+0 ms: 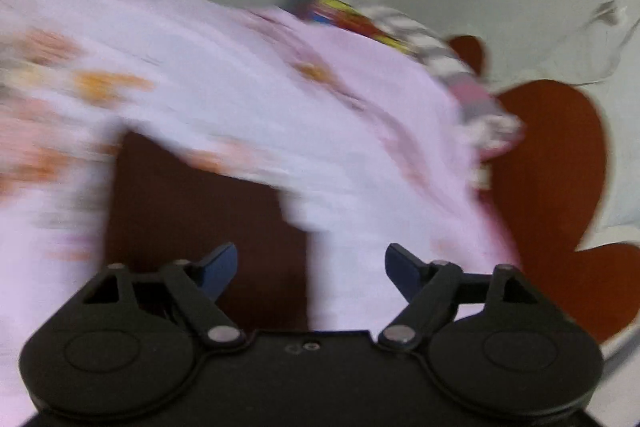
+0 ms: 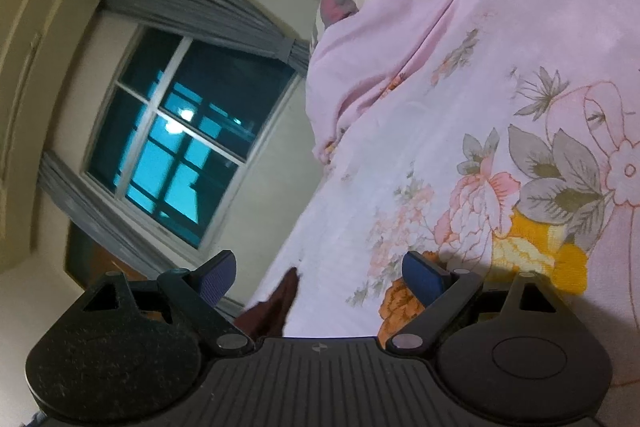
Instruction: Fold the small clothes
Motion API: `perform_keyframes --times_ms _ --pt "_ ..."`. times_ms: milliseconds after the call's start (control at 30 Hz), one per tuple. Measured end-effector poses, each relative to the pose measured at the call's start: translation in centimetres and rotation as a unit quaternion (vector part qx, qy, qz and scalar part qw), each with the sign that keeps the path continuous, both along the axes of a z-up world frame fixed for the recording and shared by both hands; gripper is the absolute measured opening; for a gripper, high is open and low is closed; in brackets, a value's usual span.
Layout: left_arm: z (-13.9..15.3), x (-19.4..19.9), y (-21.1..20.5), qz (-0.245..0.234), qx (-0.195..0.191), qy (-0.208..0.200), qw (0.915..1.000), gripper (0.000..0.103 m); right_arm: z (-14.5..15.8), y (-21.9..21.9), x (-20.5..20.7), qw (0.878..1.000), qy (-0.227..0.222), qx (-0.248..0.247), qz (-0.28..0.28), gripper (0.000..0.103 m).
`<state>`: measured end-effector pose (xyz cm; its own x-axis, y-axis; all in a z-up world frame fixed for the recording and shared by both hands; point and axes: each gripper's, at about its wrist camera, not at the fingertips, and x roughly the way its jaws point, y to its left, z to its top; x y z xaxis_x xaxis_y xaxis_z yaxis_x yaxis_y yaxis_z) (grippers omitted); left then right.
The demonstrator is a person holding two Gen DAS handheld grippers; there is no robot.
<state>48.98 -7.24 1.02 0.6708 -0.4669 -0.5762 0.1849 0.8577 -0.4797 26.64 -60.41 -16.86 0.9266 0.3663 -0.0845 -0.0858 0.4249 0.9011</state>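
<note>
- Bedroom by the look of it: a pink floral bedsheet (image 2: pixel 460 87) covers a bed, with a night-dark window (image 2: pixel 180 147) and grey curtains (image 2: pixel 208 7) beyond in the right wrist view.
- Left wrist view is badly motion-blurred, but a dark brown cloth garment (image 1: pixel 192 227) lies flat on the sheet, straight ahead of and just below the left hand-held gripper (image 1: pixel 311 273).
- Left hand-held gripper stands wide, nothing between the blue pads.
- Right hand-held gripper (image 2: pixel 318 279) is wide too and empty; a corner of the dark brown fabric (image 2: pixel 276 303) pokes up low between its fingers, not pinched.
- Can't tell the garment's long axis, too smeared.
- My guess: both are close, the right one almost on an edge, so it looks nearer for the next grab.
- Striped ruffled pillow (image 1: pixel 460 75) sits well behind.
</note>
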Motion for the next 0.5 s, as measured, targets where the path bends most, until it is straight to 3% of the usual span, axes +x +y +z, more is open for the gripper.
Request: perform_keyframes --times_ms 100,167,200,233,267,333,500 --pt "-2.3 -5.8 5.6 0.044 0.107 -0.017 0.9932 0.081 1.8 2.0 0.9 0.999 0.003 -0.031 0.03 0.089" --pt "-4.5 -8.6 8.1 0.056 0.113 -0.011 0.992 0.08 3.5 4.7 1.8 0.997 -0.011 -0.045 0.063 0.089" --pt "-5.7 -9.6 8.6 0.054 0.11 -0.006 0.9924 0.079 4.4 6.6 2.7 0.995 -0.011 -0.048 0.089 0.084" --pt "-6.5 -10.4 8.5 0.047 0.116 -0.011 0.9921 0.079 5.0 8.3 3.6 0.993 -0.011 -0.049 0.109 0.073" --pt "-7.2 -11.1 7.9 0.035 0.124 -0.02 0.9914 0.079 5.6 10.0 4.7 0.99 -0.005 -0.049 0.13 0.052" --pt "-8.1 -11.7 6.4 0.003 0.117 -0.038 0.9924 0.08 6.6 13.2 6.9 0.986 0.009 -0.048 0.161 0.05" --pt "-9.3 -11.4 2.4 -0.035 0.201 -0.064 0.9768 0.08 6.7 17.6 12.2 0.979 0.053 -0.034 0.196 0.052"
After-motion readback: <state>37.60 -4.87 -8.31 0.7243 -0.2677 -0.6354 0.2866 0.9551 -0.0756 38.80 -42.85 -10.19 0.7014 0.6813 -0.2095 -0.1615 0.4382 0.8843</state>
